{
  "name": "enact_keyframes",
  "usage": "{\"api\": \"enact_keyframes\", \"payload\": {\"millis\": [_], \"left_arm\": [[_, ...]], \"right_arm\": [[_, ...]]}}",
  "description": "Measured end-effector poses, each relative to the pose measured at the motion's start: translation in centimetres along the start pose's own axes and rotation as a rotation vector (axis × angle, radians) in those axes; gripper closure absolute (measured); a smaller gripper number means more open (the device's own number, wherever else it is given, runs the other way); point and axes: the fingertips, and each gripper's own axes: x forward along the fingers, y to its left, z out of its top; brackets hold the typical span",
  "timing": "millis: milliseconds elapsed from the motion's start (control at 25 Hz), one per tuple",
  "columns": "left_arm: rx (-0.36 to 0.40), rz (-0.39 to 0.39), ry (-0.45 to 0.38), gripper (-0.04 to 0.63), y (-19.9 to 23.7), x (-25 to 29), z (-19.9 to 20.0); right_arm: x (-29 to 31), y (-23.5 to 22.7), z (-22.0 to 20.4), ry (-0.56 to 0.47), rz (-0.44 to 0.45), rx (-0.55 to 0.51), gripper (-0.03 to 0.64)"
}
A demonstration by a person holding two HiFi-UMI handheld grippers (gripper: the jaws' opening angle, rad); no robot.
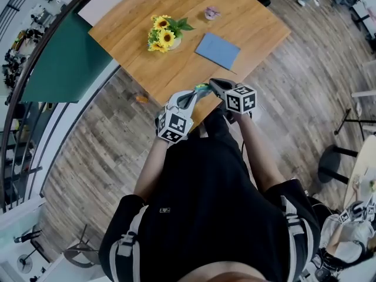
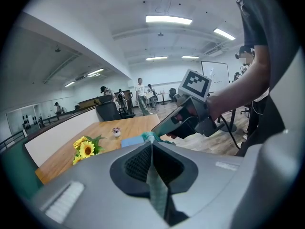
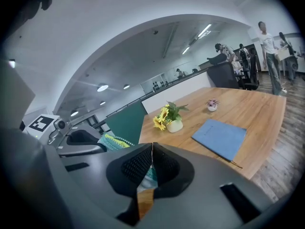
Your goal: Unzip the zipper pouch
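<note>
The teal zipper pouch hangs in the air just past the near edge of the wooden table, held between both grippers. My left gripper is shut on it, and teal fabric runs down between its closed jaws. From the right, my right gripper is shut on the pouch's other end. In the right gripper view the pouch shows teal with a yellow and beaded trim, beside the left gripper. Which part of the pouch the right gripper pinches is hidden. The zipper itself is not visible.
On the table stand a pot of sunflowers, a flat blue notebook and a small pink flower pot. A wooden floor surrounds the table, and a green panel sits at its left. People stand far off in the room.
</note>
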Motion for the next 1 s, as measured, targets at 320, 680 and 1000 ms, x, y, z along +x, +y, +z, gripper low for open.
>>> {"api": "enact_keyframes", "payload": {"millis": [320, 680, 1000], "left_arm": [[0.000, -0.003, 0.006, 0.589, -0.1, 0.0, -0.1], [-0.011, -0.003, 0.004, 0.589, 1.1, -0.5, -0.5], [0.006, -0.015, -0.004, 0.588, 1.6, -0.8, -0.3]], "right_arm": [[-0.2, -1.0, -0.6, 0.001, -0.017, 0.020, 0.611], [0.5, -1.2, -0.6, 0.009, -0.021, 0.030, 0.611], [0.5, -1.4, -0.3, 0.004, -0.041, 0.043, 0.611]]}}
